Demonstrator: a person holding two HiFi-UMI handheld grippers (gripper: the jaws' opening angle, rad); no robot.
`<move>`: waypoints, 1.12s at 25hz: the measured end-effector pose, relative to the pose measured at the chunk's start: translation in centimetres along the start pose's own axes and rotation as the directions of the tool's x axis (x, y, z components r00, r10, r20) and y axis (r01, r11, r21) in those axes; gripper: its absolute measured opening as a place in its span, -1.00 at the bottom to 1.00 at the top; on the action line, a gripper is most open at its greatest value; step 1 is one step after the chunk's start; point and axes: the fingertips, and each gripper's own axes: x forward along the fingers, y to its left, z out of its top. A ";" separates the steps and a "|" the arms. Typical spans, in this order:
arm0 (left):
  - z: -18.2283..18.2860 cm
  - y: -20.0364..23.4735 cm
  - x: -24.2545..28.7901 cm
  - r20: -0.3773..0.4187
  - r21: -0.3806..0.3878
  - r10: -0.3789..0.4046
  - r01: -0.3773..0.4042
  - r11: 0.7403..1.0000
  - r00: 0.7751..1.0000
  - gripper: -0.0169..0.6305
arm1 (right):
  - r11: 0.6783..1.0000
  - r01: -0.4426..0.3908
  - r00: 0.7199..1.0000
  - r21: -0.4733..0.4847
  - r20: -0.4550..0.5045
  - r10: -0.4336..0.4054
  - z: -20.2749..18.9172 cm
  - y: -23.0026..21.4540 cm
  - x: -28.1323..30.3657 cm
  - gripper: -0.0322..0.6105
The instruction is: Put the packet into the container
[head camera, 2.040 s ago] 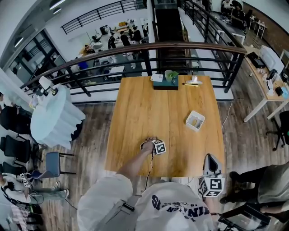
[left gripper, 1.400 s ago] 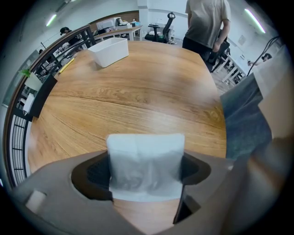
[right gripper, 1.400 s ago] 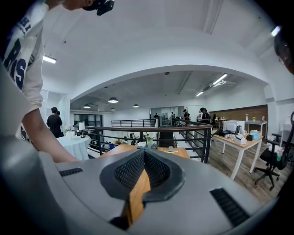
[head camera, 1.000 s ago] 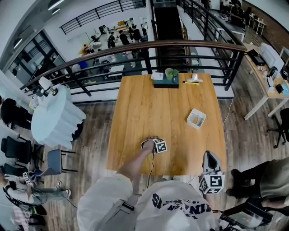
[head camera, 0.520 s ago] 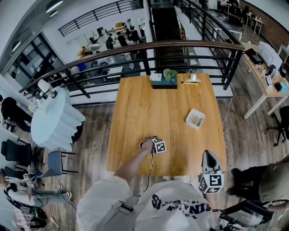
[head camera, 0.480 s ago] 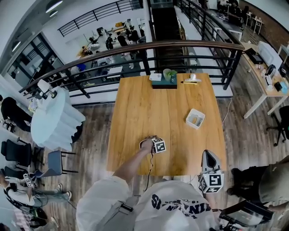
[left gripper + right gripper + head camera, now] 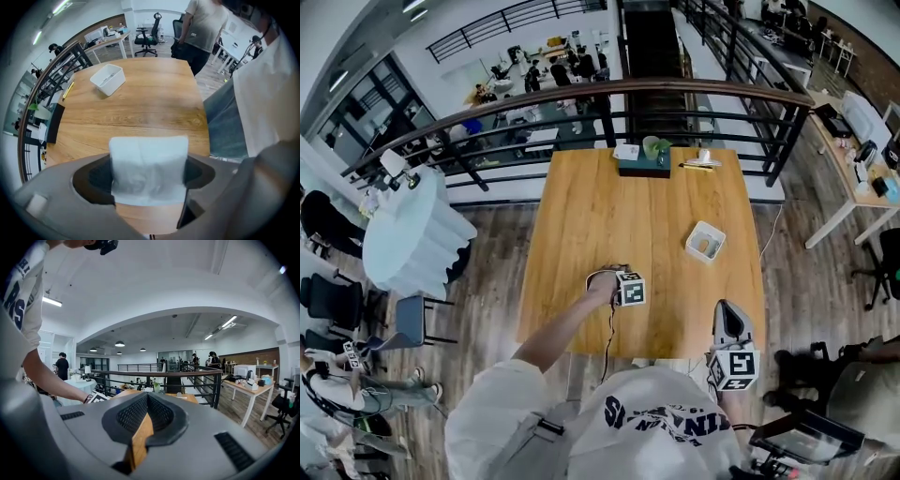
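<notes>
- Two tools show in the head view. The left tool points down over the near half of the bench, and the hand and marker cube cover whatever it carries. The right tool sits at the bench's 5 o'clock corner.
- One white container stands at 2 o'clock from the left tool, well apart, with plain wood between them. At the bench's 12 o'clock edge are a dark tray, a green cup and a yellow pencil, just before a railing. A round, white-draped table stands off the bench at 9 o'clock.
- In the left gripper view, the left tool has its jaws wide apart and clamped on the two sides of the white packet, which hangs above the wood. The container lies at 11 o'clock across open bench. The pencil and tray are out at 9 o'clock. A standing person is at 1 o'clock beyond the bench and an office chair at 12 o'clock. The wearer's white shirt fills 3 o'clock.
- In the right gripper view, the right tool has its pads together and grips nothing. Only a sliver of bench shows through below them. The wearer's bare forearm crosses at 9 o'clock, and the railing runs across behind the pads.
</notes>
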 end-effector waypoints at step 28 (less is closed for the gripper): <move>2.8 -4.3 -13.9 -0.021 -0.003 -0.033 0.033 0.999 0.999 0.35 | 1.000 -0.020 1.000 -0.006 0.011 0.020 0.4 -1.3 0.3 -0.87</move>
